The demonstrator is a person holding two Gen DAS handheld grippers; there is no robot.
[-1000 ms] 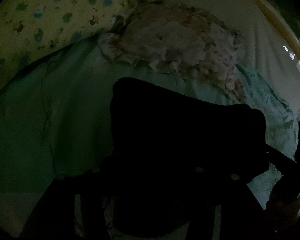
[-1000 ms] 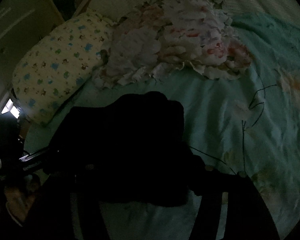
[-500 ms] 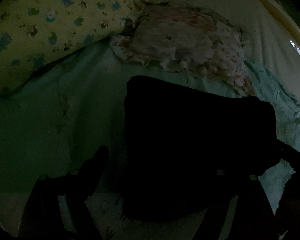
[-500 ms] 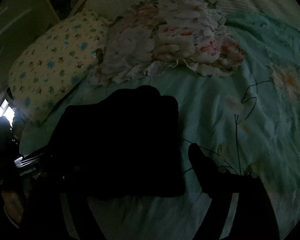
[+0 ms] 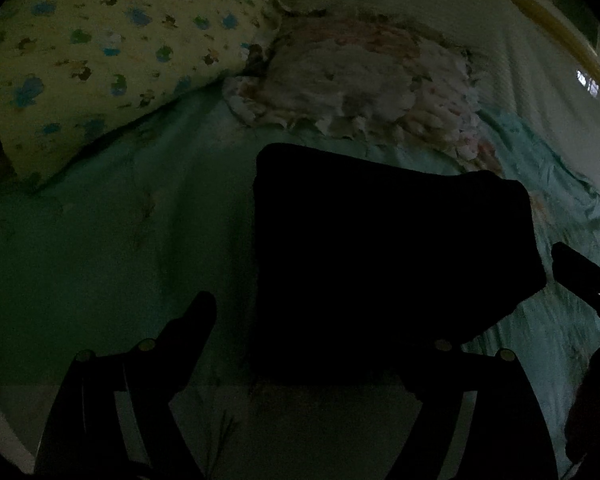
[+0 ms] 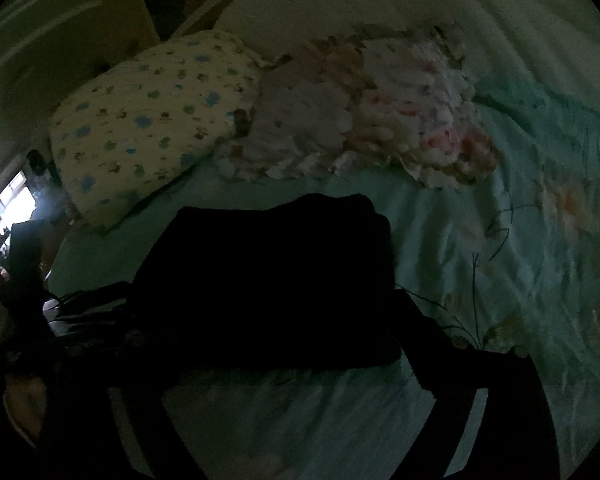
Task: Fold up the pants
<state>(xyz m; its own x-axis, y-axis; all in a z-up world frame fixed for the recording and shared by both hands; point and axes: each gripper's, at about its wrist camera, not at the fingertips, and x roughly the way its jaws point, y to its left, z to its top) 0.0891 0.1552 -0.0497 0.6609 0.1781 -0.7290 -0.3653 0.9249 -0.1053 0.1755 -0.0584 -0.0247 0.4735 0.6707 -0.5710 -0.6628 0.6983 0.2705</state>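
Note:
The black pants lie folded into a dark block on the teal floral sheet. My left gripper is open at the block's near left edge. Its left finger rests over bare sheet, apart from the cloth, and its right finger is lost against the black fabric. In the right wrist view the pants fill the middle. My right gripper stands at their near edge, its jaws opening, with the right finger just off the block's right side. Each gripper also shows at the edge of the other's view.
A yellow pillow with small animal prints lies at the back left. Beside it sits a frilly floral pillow, just behind the pants. Bare teal sheet spreads to the right. A bright window shows far left. The room is very dim.
Both grippers have opened and drawn back from the pants. The left finger now stands out over the sheet. The folded pants stay lying on the bed.

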